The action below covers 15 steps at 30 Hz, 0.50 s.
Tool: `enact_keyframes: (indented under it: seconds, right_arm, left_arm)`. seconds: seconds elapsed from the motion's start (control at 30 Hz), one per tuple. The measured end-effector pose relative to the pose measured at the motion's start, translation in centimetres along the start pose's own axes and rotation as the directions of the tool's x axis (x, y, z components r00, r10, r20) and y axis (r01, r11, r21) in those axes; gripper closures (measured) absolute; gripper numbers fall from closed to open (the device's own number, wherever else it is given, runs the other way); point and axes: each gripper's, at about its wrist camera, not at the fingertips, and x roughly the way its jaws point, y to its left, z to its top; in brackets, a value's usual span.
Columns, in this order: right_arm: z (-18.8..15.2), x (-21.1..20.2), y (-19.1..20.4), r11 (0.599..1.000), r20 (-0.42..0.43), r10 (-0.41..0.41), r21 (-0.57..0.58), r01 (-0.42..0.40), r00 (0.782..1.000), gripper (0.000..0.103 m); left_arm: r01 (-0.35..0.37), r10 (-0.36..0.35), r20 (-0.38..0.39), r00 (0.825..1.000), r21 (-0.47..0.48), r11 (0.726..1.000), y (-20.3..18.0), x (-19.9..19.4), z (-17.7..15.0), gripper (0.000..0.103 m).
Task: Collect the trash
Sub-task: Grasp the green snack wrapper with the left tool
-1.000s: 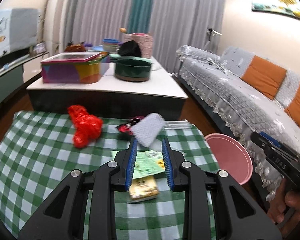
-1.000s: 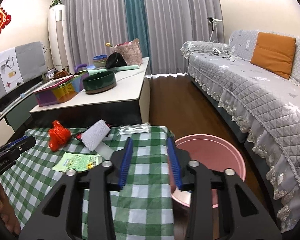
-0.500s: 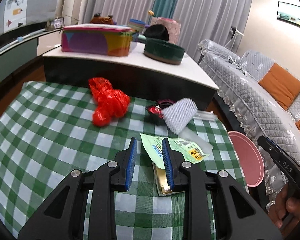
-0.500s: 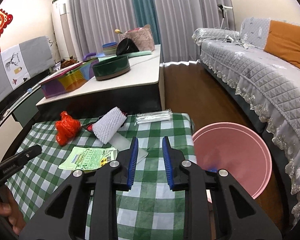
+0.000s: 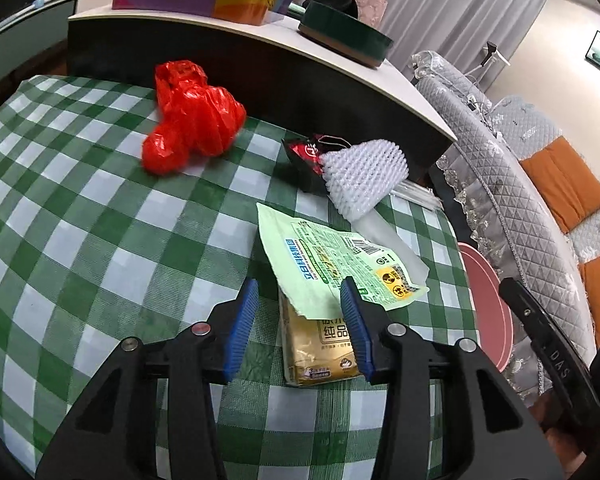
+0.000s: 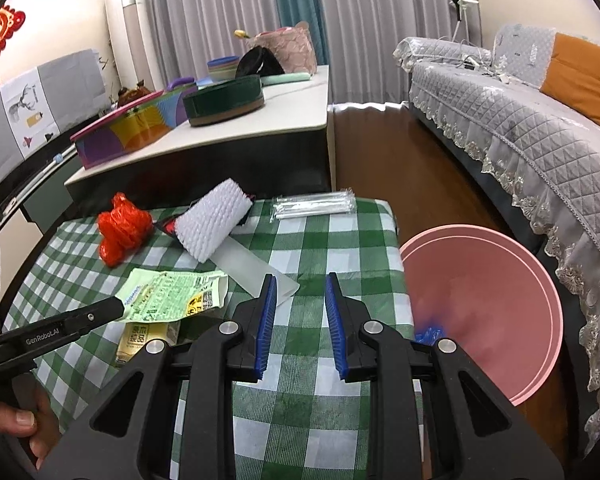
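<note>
Honestly, the risk I'm seeing: my left gripper [image 5: 300, 312] is coming in over two overlapping pieces, the green wrapper [image 5: 336, 260] lying partly on top of the gold packet [image 5: 320, 344]. If I'm closing here w/o picking one, I'm prob pinching only the wrapper's torn edge and it's slipping out, or I'm dragging the packet along and dropping it short of the pink bin [image 6: 484, 304]. Both are flat on the checked cloth [image 5: 100, 220], so the pads may be scraping fabric and bunching it instead of getting under anything. The foam net [image 5: 364, 176] and clear sheet [image 6: 252, 268] are sitting just beside the wrapper, so a sloppy sweep could be shoving those too.

Left jaws are opening right now, roughly mid-width; the wrapper's edge and the packet are showing between the pads, but the pads aren't pressing on either yet, as far as I can tell.

My right gripper [image 6: 300, 320] is hanging over bare cloth near the bin side, jaws narrow-ish w/ a clear gap, holding nothing, touching nothing.

Other trash is waiting further back: red bag [image 5: 192, 116], dark red wrapper [image 5: 308, 152] tucked against the net, straw pack [image 6: 312, 206] at the far edge. The bin is standing just off the table's right side, something blue already in it.
</note>
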Motion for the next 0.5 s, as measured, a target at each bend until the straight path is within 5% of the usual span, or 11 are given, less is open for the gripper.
enact_keyframes:
  seconds: [0.3,0.5]
  right_arm:
    - [-0.3,2.5,1.0,1.000,-0.043,0.008,-0.011,-0.009,0.999,0.077]
    - [-0.2,4.4,1.9,0.999,-0.071,0.019,-0.025,-0.020,0.997,0.077]
  left_arm:
    - [0.006,-0.006,0.029,1.000,0.019,1.000,-0.6,0.0,0.9,0.096]
    - [-0.018,0.011,0.121,0.993,0.053,0.998,-1.1,-1.6,1.9,0.101]
